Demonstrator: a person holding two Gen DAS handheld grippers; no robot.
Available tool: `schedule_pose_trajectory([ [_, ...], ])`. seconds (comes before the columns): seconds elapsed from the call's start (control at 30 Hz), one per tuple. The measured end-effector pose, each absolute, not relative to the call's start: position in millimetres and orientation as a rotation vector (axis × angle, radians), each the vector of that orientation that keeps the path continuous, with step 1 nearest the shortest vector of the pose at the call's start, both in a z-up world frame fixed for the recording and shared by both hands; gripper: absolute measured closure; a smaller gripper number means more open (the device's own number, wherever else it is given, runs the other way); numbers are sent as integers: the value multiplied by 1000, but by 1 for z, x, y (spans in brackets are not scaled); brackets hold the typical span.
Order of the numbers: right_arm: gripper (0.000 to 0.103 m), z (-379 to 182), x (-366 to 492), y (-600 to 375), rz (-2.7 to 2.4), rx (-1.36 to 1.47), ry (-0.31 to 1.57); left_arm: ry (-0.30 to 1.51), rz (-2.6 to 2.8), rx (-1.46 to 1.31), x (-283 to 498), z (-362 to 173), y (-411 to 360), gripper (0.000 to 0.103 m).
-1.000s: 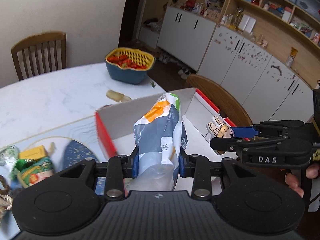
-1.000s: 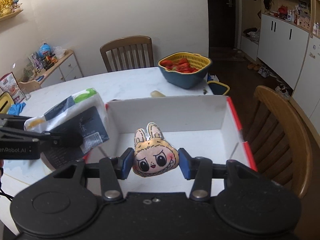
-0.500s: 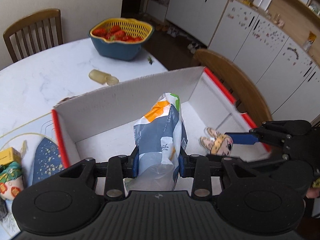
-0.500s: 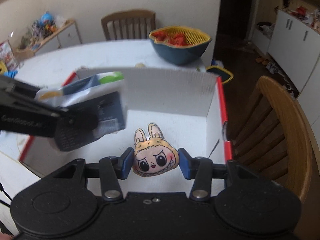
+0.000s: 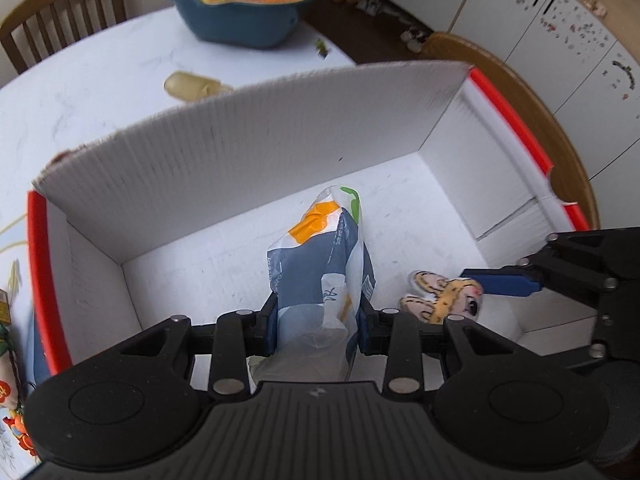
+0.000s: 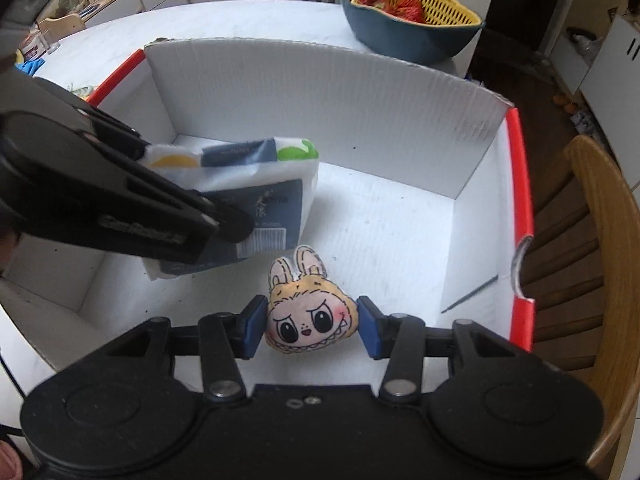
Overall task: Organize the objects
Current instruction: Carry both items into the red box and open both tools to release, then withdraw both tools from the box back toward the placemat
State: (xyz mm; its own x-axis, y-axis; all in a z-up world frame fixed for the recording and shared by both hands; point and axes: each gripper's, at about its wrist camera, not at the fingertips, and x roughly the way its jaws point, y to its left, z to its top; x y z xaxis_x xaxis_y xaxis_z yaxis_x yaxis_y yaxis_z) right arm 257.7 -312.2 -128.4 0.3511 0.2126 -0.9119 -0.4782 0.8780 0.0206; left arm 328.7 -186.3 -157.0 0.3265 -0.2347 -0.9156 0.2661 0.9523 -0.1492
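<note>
A white cardboard box with red rims (image 5: 248,152) (image 6: 360,92) stands on the white table. My left gripper (image 5: 318,326) is shut on a blue, white and orange snack bag (image 5: 324,260) and holds it low inside the box; the bag also shows in the right wrist view (image 6: 256,184). My right gripper (image 6: 311,326) is inside the box on the right. Its fingers stand slightly apart from a yellow bunny-eared plush face (image 6: 310,314), which lies between them on the box floor. The plush also shows in the left wrist view (image 5: 444,294).
A blue bowl with a yellow strainer of strawberries (image 5: 244,4) (image 6: 408,20) stands behind the box. A pale small object (image 5: 188,86) lies on the table near the box's back wall. Snack packs (image 5: 6,376) lie at the left. A wooden chair (image 6: 592,264) stands right of the box.
Both grippers have moved down into the box with their items. The right gripper's fingers have parted a little from the plush, which now rests on the box floor.
</note>
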Motion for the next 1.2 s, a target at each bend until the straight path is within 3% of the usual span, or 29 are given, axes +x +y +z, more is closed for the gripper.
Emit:
schedule_pose_trajectory([
  [0.33,53,-129,272,-305,470,-332,1203,1297,-312,23,339,-173,-187,61],
  [0.47,52,-131,273,-304,488,-336,1228,1301,-306,41,338,-174,-188,43],
  [0.57,40,-127,270,-305,481,-340,1188,1280,-293,52,334,-171,-188,33],
  [1.2,24,-80,241,-325,521,-188,1040,1064,-347,44,295,-109,-172,33],
])
